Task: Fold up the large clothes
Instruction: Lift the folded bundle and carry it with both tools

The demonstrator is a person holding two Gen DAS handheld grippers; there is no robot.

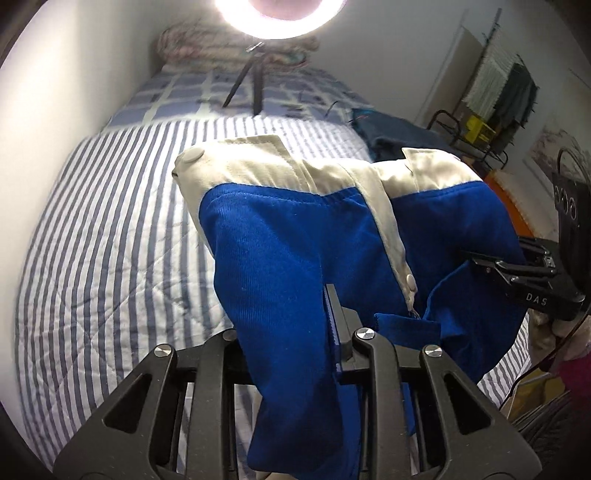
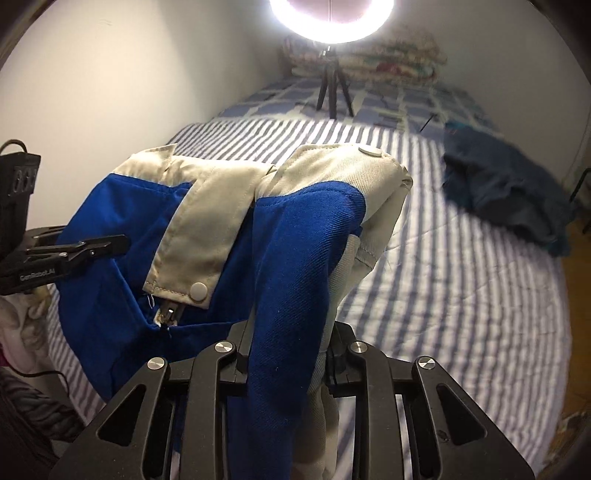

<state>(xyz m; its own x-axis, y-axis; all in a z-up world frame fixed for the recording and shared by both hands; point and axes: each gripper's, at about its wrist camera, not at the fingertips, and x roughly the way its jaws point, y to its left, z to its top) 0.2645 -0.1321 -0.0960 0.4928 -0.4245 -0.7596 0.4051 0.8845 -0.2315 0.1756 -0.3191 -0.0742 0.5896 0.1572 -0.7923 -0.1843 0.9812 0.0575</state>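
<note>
The blue-and-cream jacket (image 1: 280, 236) hangs between both grippers above the striped bed (image 1: 110, 229): the left gripper (image 1: 295, 332) pinches one side, the right gripper (image 2: 288, 343) the other.

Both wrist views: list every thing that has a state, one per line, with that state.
blue and cream jacket: lifted off the bed, draped, gripped at two places
left gripper: shut on jacket
right gripper: shut on jacket
jacket zipper: partly open
ring light: on
dark blue garment: crumpled on striped quilt
</note>
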